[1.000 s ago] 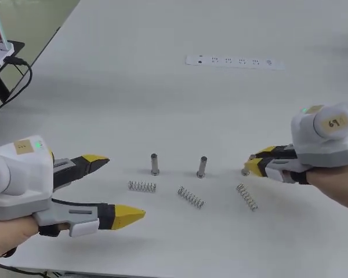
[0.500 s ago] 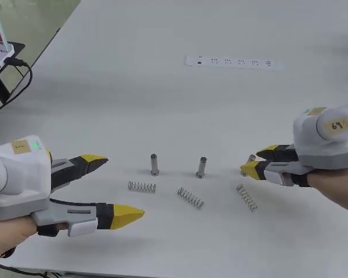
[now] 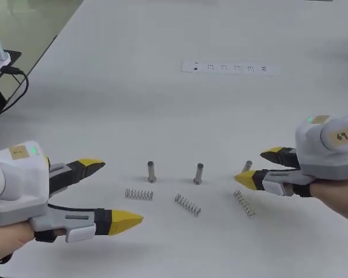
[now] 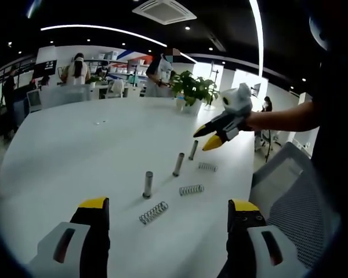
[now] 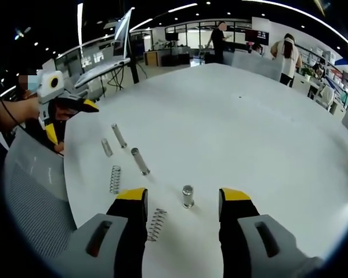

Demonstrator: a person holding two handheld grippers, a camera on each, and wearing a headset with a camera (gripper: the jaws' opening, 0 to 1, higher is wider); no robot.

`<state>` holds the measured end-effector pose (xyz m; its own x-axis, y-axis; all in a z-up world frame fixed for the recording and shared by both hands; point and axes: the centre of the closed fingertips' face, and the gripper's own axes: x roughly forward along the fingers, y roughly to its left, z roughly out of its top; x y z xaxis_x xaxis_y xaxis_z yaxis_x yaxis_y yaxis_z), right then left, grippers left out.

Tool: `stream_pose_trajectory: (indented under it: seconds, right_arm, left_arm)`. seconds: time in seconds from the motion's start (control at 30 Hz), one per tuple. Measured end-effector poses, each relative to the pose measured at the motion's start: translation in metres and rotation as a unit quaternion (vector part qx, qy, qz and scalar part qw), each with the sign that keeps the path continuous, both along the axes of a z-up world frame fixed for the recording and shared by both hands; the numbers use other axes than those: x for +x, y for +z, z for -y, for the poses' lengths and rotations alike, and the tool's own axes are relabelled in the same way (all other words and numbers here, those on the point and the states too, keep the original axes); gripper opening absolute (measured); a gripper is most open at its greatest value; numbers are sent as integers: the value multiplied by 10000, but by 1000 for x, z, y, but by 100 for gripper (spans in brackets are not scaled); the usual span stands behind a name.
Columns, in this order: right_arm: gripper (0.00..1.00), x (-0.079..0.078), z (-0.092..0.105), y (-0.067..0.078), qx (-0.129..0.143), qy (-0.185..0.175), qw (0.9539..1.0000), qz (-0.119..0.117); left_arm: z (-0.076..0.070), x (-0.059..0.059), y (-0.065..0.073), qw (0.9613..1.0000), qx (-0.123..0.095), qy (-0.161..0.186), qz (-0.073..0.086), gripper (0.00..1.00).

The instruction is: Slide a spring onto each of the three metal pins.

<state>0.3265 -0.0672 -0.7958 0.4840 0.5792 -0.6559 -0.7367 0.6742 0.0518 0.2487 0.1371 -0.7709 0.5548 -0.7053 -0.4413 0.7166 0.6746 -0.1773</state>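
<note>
Head view: left gripper is nearest, low and well to the left of the middle pin. Its jaws are wide apart and hold nothing.

Three springs lie flat on the table, each loose:
- middle spring just nearer than the middle pin
- left spring nearer and to its left
- right spring nearer and to its right

Next row back: three pins stand upright, all bare. Left pin is to the left of the middle pin and right pin to its right, roughly in one line.

Right gripper is at the right pin, to the right of the middle pin, with its jaws parted.

Right gripper view: the right pin stands between the two yellow tips with a gap on either side, so it is not clamped. The right spring lies just beside the left-hand jaw.

Power strip lies flat, well beyond the middle pin, toward the table's far side.
</note>
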Motion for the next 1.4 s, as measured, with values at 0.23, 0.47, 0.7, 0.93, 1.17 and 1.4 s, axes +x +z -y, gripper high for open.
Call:
stream_pose_trajectory:
  seconds: [0.23, 0.47, 0.7, 0.93, 1.17, 1.4]
  right_arm:
    - [55, -3, 3, 1, -3, 16, 10000, 11]
    - [55, -10, 10, 6, 38, -8, 10000, 52]
    - [54, -18, 18, 7, 14, -35, 10000, 70]
    - [51, -28, 22, 5, 13, -76, 10000, -2]
    - [45, -36, 22, 0, -67, -9, 9999, -112]
    - [38, -44, 15, -8, -134, 138, 9995, -264]
  left_arm:
    - [-4, 1, -2, 10000, 57, 8, -25, 84]
    - [-5, 2, -3, 9999, 106, 32, 8, 87]
    - [-7, 3, -3, 9999, 106, 57, 12, 87]
    - [-9, 3, -2, 9999, 99, 81, 19, 86]
    - [-10, 2, -3, 9999, 96, 95, 7, 85]
    - [-11, 1, -3, 9999, 88, 122, 0, 84]
